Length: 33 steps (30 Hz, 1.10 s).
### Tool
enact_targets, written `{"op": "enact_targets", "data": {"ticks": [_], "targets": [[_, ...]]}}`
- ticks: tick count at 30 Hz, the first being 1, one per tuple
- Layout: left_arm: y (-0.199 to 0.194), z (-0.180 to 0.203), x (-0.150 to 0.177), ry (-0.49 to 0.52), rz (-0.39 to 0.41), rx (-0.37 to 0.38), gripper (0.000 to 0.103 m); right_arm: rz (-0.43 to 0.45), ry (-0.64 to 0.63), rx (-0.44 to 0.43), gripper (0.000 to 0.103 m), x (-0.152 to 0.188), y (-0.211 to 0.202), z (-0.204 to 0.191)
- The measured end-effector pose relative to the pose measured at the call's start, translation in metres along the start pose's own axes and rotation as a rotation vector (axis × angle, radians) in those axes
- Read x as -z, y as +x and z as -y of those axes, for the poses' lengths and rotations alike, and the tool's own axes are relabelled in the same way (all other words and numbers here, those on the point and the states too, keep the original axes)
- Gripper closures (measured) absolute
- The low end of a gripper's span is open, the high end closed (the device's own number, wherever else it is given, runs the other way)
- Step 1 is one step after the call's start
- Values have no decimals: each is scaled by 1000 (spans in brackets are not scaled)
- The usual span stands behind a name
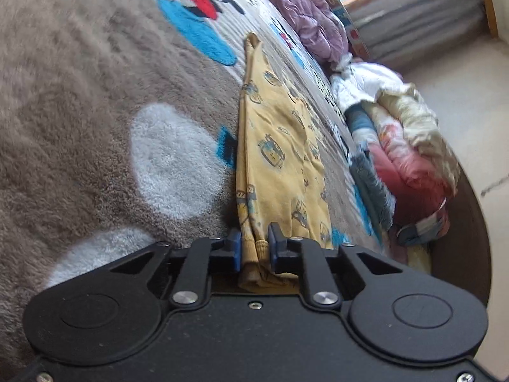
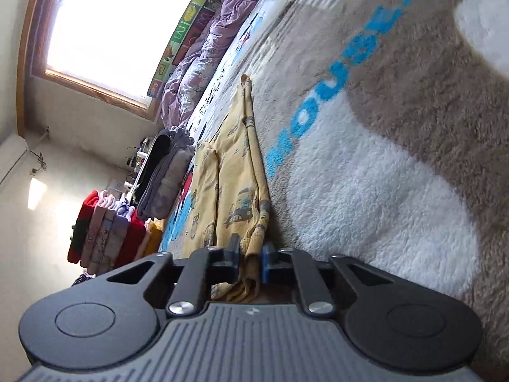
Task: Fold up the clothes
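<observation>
A yellow printed garment [image 1: 280, 146] lies stretched out on a plush grey blanket [image 1: 79, 95] with white and blue patches. My left gripper [image 1: 254, 248] is shut on the garment's ribbed near edge, with the cloth bunched between the blue pads. In the right wrist view the same yellow garment [image 2: 235, 175] runs away from me along the blanket [image 2: 397, 127]. There my right gripper [image 2: 249, 261] is shut on another folded edge of it, the fabric pinched between the pads. Both views are tilted sideways.
A purple quilt [image 1: 302, 19] lies along the far edge of the bed. A heap of loose clothes [image 1: 397, 146] sits beside the garment. Folded stacks, grey [image 2: 165, 178] and red-and-pastel [image 2: 108, 232], rest near a window [image 2: 121, 25] and wall.
</observation>
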<state>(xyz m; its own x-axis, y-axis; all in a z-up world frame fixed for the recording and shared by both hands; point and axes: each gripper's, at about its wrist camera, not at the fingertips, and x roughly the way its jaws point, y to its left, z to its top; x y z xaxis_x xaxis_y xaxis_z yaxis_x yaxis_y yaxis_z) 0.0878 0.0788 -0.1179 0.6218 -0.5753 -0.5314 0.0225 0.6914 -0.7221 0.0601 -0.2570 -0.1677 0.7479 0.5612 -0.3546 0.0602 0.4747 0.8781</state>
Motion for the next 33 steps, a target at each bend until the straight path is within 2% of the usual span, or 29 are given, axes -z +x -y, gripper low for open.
{"op": "enact_targets", "data": {"ticks": [1,2,3,4,7,9,12,13,15,17,20,22,27,33], "targets": [[-4,4,0,49,-2,-7,87,-3,-20,3,89,0,-1,-4],[-9,9,1,104,-4,-12,75,-8,-51,7,89,0,-3,-8],[-14,13,1,159,-5,-17,65,-14,-78,14,84,0,-6,-11],[-21,18,3,236,14,-42,49,-18,-107,21,81,-1,-11,-14],[-38,38,21,534,61,-125,48,-18,-235,55,64,-1,-31,-25],[-42,50,40,770,92,-188,47,23,-474,130,63,6,-47,-47],[-32,56,72,1100,109,-312,47,68,-966,292,62,40,-56,-76],[-28,57,80,1175,106,-349,47,74,-1111,343,62,53,-55,-81],[-18,56,89,1311,102,-402,47,51,-1313,420,62,77,-43,-84],[-11,57,100,1454,99,-455,47,3,-1463,484,62,95,-31,-83],[1,53,115,1675,91,-539,46,-18,-1642,539,62,114,-22,-82],[6,48,120,1766,89,-559,45,-26,-1722,562,60,120,-15,-82],[15,41,117,1869,116,-577,43,-19,-1874,574,57,123,4,-81],[23,39,109,1925,147,-573,41,7,-2004,496,55,123,9,-77]]}}
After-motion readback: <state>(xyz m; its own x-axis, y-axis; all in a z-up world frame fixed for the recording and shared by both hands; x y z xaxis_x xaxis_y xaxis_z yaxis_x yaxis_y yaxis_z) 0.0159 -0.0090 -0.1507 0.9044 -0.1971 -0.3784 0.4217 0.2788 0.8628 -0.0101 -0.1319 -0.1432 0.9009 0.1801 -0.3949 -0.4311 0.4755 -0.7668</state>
